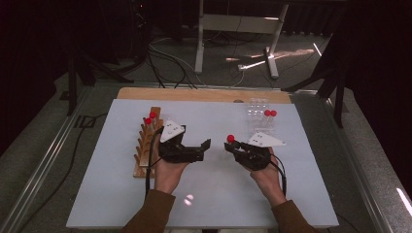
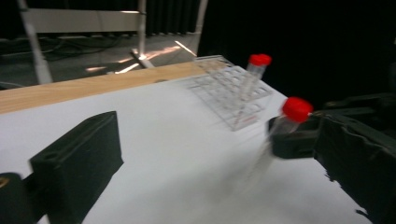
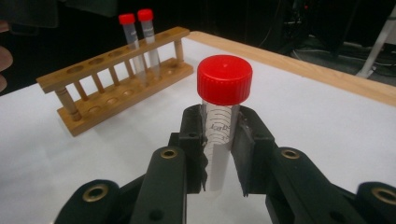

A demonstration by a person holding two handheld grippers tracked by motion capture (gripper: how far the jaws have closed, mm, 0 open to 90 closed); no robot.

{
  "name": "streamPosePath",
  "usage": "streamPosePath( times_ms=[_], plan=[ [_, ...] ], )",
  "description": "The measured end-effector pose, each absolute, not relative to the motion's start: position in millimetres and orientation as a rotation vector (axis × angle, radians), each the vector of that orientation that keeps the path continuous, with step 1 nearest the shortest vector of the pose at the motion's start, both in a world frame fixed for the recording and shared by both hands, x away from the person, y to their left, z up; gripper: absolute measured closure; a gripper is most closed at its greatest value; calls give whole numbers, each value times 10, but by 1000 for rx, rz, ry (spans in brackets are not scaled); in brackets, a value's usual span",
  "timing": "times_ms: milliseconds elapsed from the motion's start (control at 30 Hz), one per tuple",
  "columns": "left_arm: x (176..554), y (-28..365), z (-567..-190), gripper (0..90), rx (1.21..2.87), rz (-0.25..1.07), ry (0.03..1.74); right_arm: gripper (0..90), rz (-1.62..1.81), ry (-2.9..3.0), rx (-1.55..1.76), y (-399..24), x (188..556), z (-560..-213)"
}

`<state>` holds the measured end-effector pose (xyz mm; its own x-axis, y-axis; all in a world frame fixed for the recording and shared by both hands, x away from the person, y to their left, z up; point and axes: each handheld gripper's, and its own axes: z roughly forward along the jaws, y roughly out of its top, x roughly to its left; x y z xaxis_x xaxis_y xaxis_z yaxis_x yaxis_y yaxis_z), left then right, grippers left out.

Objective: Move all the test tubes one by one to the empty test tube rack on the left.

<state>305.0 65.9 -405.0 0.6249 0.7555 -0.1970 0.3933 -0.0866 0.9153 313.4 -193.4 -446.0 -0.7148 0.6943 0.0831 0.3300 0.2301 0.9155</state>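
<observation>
The right gripper (image 3: pixel 219 154) has its fingers (image 3: pixel 192 140) clamped on a tube (image 3: pixel 219 140), a clear plastic one with a chunky ribbed red screw cap and printed measuring lines down the side. The tube stands pretty much upright, cap on top, long axis running straight up out of the grip, with its frosted lower half dropping down between the two black pads. From the high view it sits over the middle of the table (image 1: pixel 209 194), a bit right of centre, and the left gripper (image 1: pixel 206 145) is just beside it, pointing across at it with its fingers spread wide and nothing in them. In the left gripper view the tube looks tilted and smeared, since that view is blurred. Off to the left there's a wooden rack (image 1: pixel 145 143), turned pegs and a row of round holes, with two more red-capped tubes (image 3: pixel 139 44) standing at its far end. On the far right is a see-through plastic rack (image 1: pixel 260 114), a boxy grid, with another couple of capped tubes in it. The table top is a flat pale sheet with a wood strip along the far edge.
</observation>
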Motion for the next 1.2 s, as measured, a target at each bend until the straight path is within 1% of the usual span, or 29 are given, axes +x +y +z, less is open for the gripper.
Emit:
streamPosePath(
  times_ms=[100, 233, 300, 367, 533, 733, 833, 867, 933, 967, 1033, 1100, 1200],
  plan=[
    [3055, 528, -4050, 44, 1732, 382, 910, 738, 1473, 2185, 940, -1890, 3124, -4476],
    [3065, 367, -4056, 95, 1763, 362, 883, 738, 1462, 2199, 935, -1849, 3118, -4488],
    [3077, 301, -4068, 157, 1780, 356, 878, 738, 1462, 2202, 936, -1841, 3119, -4490],
    [3093, 255, -4083, 190, 1794, 349, 874, 737, 1464, 2209, 934, -1832, 3115, -4493],
    [3121, 140, -4132, 335, 1833, 325, 863, 737, 1459, 2222, 939, -1816, 3113, -4502],
    [3167, 84, -4177, 577, 1858, 299, 873, 737, 1456, 2240, 929, -1814, 3118, -4514],
    [3168, 73, -4186, 681, 1865, 277, 857, 737, 1451, 2244, 929, -1812, 3119, -4516],
    [3163, 65, -4185, 699, 1870, 286, 859, 736, 1450, 2245, 930, -1812, 3122, -4521],
    [3160, 65, -4180, 707, 1870, 292, 862, 729, 1445, 2246, 926, -1813, 3124, -4525],
    [3161, 68, -4176, 709, 1865, 295, 867, 704, 1452, 2242, 926, -1817, 3124, -4524],
    [3165, 83, -4166, 709, 1861, 304, 876, 615, 1470, 2238, 925, -1836, 3130, -4512],
    [3171, 107, -4155, 710, 1851, 313, 884, 506, 1473, 2226, 921, -1864, 3133, -4503],
    [3182, 158, -4130, 710, 1831, 319, 901, 365, 1501, 2178, 966, -1940, 3160, -4504]
  ],
)
